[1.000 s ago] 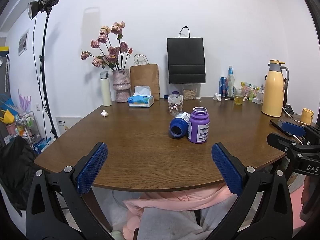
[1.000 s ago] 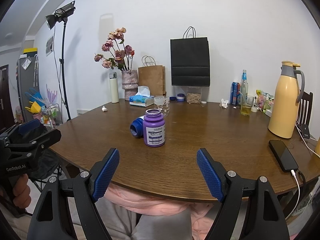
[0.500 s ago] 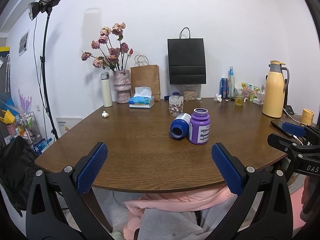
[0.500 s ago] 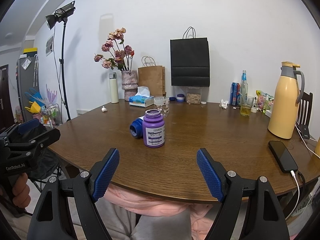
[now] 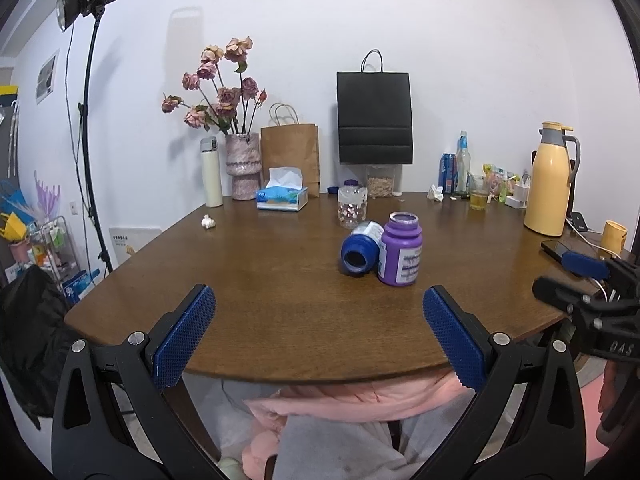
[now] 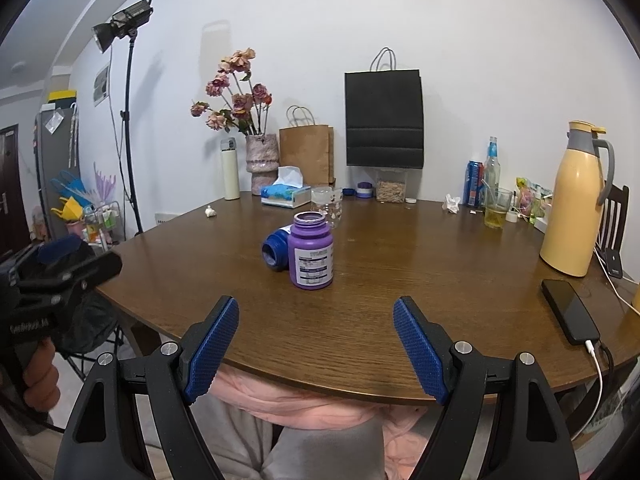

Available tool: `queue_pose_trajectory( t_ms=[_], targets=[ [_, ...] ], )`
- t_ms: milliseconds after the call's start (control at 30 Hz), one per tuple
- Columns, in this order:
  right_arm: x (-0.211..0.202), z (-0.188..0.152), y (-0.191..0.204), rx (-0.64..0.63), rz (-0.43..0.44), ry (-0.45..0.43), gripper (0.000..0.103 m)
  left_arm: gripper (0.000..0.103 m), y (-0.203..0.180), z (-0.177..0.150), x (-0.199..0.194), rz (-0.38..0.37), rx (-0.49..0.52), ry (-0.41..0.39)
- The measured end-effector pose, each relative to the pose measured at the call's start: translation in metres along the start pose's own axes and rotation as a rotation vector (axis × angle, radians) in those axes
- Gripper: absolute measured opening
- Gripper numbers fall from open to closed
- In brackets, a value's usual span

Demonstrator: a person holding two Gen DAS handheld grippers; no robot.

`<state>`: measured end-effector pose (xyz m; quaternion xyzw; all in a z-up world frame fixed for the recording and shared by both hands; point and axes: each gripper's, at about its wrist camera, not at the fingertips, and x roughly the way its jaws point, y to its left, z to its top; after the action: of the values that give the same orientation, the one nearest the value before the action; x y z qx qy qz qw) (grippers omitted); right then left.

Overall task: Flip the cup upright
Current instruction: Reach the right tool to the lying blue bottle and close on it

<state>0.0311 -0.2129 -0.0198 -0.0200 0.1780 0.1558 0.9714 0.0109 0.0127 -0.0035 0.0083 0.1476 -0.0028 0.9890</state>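
A dark blue cup-like jar [image 5: 359, 249] [image 6: 277, 249] lies on its side on the wooden table [image 5: 260, 272], its open mouth facing me. Touching its right side stands an upright purple jar [image 5: 400, 256] [image 6: 311, 252] with no lid. A clear glass cup [image 5: 352, 207] [image 6: 328, 203] stands upright behind them. My left gripper [image 5: 318, 336] is open at the table's near edge, short of the jars. My right gripper [image 6: 316, 348] is open too, also near the front edge, with nothing between its fingers.
Along the back stand a flower vase [image 5: 241, 168], white flask [image 5: 211, 172], tissue box [image 5: 282, 196], brown bag [image 5: 290, 156] and black bag [image 5: 374, 116]. A yellow thermos [image 6: 576, 200] and a charging phone [image 6: 570, 312] occupy the right side. A light stand [image 5: 86, 120] rises at left.
Both views have shifted only slightly; the jars sit a touch nearer in frame. Neither gripper has closed and nothing on the table has moved.
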Motion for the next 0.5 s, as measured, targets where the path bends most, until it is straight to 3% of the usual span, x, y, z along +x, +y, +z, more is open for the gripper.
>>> queue_pose_trajectory(
  t_ms=[200,400,500],
  targets=[
    [0.039,0.005,0.014,-0.059,0.080,0.040,0.084,0.103,0.022,0.031,0.047,0.039,0.043,0.014],
    [0.101,0.026,0.046,-0.152,0.210,0.051,0.084,0.103,0.062,0.055,0.103,0.025,-0.110,0.071],
    [0.136,0.037,0.061,-0.168,0.259,0.058,0.084,0.103,0.070,0.063,0.126,0.066,-0.111,0.053]
  ],
)
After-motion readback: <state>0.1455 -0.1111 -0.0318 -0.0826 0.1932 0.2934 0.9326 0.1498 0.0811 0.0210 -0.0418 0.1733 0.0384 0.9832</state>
